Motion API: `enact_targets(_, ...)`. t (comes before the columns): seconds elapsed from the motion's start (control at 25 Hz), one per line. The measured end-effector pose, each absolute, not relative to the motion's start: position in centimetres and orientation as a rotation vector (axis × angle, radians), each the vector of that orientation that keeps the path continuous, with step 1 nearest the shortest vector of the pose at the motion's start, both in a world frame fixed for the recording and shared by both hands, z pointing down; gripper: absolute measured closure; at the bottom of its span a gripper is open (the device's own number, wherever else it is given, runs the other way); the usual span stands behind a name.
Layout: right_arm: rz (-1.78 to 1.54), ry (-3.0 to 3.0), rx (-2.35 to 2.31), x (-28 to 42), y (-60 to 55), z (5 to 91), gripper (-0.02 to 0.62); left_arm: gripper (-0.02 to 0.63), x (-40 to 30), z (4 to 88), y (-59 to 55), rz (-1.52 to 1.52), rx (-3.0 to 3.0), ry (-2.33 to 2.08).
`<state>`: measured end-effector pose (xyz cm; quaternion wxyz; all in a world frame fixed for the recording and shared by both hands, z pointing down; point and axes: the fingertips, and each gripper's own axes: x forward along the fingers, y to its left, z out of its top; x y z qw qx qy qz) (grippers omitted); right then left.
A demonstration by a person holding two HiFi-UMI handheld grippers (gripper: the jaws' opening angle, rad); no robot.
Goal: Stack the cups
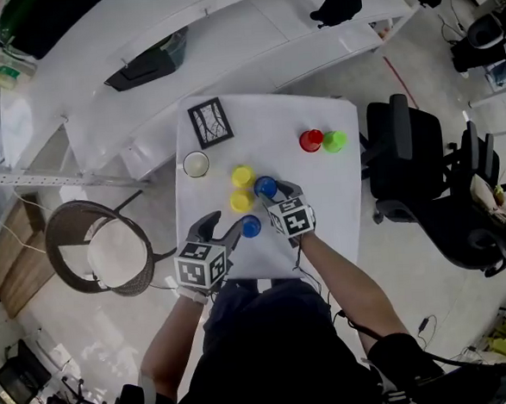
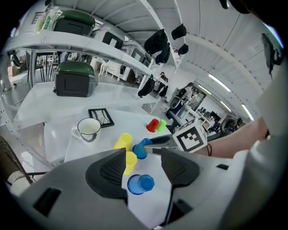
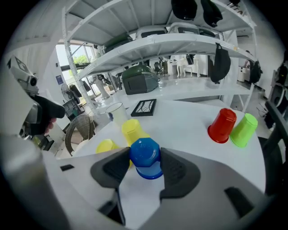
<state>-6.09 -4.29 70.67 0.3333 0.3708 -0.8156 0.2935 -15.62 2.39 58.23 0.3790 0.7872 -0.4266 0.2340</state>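
White table (image 1: 323, 218): right gripper (image 3: 145, 162) fingers (image 3: 179, 173) clasp farther blue cup (image 3: 145, 152); left gripper (image 2: 143, 158) spread.

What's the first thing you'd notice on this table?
The bright plastic cups on the white table: two yellow cups in the middle, a red cup and a green cup side by side at the far right. The right gripper clasps a blue cup, and a second blue cup sits just ahead of the open left gripper.

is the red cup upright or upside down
Upside down: in the right gripper view the red cup stands on its wide rim, closed narrow base on top.
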Motion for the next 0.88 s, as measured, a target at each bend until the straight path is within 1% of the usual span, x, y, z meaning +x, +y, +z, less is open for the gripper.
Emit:
enact_targets(0.36,0.810,-2.113,1.164,-2.1,-8.7,68.7,0.387,0.366,-13.6,58.0,2.1,0.611,2.033,-1.053)
enact_targets(0.64,0.839,-2.051,1.314,0.7,-14.6,68.8,0.387,0.367,-14.7,59.1,1.5,0.622,1.990,-1.059)
enact_targets(0.88,0.828,-2.026,1.358,1.5,-18.2,69.5,0.387,0.368,-15.2,60.2,0.8,0.631,1.965,-1.056)
